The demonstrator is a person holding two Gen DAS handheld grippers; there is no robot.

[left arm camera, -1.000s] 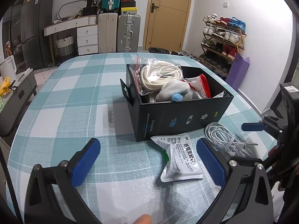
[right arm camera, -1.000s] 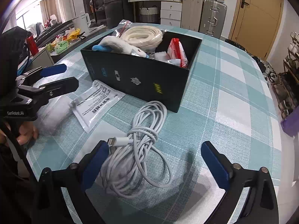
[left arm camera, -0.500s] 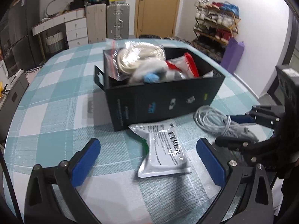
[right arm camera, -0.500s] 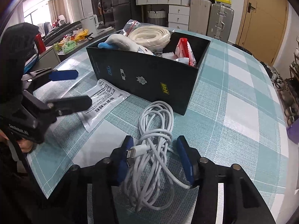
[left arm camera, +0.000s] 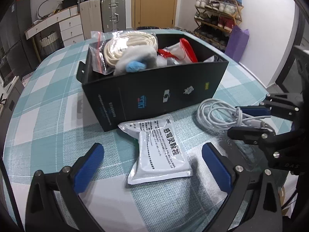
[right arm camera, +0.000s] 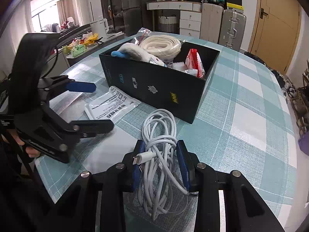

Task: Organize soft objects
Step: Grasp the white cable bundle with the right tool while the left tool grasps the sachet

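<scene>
Plainly "China" on red packet [right arm camera: 195, 63]

teal-and-white checked tablecloth [left arm camera: 48, 100], wooden door [left arm camera: 155, 3], silver ribbed suitcases [right arm camera: 232, 29], wooden shoe rack [left arm camera: 216, 19], white electric kettle [right arm camera: 100, 28]

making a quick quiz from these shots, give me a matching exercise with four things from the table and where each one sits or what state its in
Things:
1. white cable
2. white sachet
3. cream strap roll
4. left gripper

States:
A. open, over the sachet
B. inside the black box
C. flat on the tablecloth, in front of the box
D. squeezed between the right gripper pads, whose jaws have just been closing

Pairs: 1-D, 2-C, 3-B, 4-A
</scene>
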